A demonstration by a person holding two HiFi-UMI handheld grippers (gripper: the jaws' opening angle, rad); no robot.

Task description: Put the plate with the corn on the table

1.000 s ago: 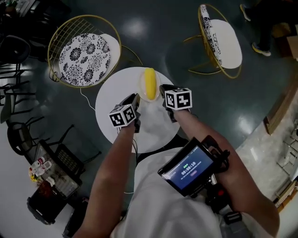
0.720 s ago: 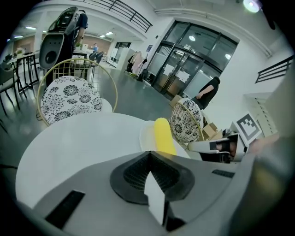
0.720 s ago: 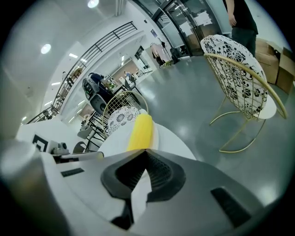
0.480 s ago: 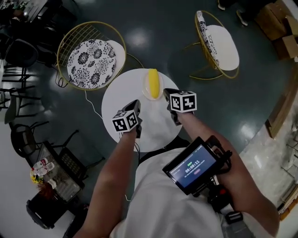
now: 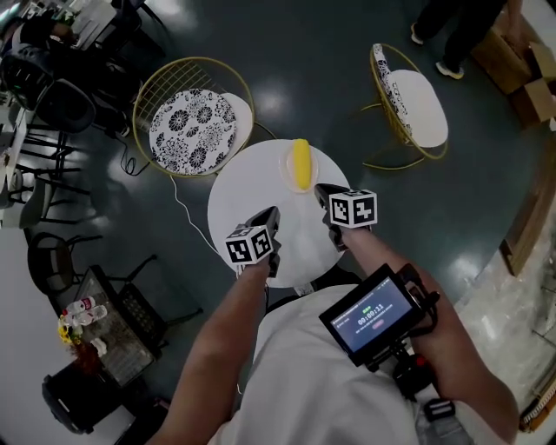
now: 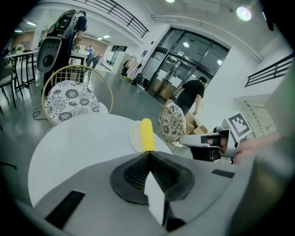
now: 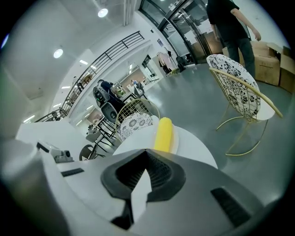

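A yellow corn cob lies on a small white plate at the far edge of the round white table. My left gripper hovers over the table's near left part and is shut on nothing. To the right of it my right gripper is also shut and holds nothing, a short way short of the plate. In the left gripper view the corn and plate lie just beyond the closed jaws, with the right gripper beside them. The right gripper view has the corn straight ahead.
Two gold wire chairs with patterned cushions stand beyond the table, one at the left and one at the right. A person stands by cardboard boxes at the far right. A cart with bottles sits at the near left.
Both grippers have drawn back a little from the plate toward me. The head view has shifted, so the table now sits lower and further right.
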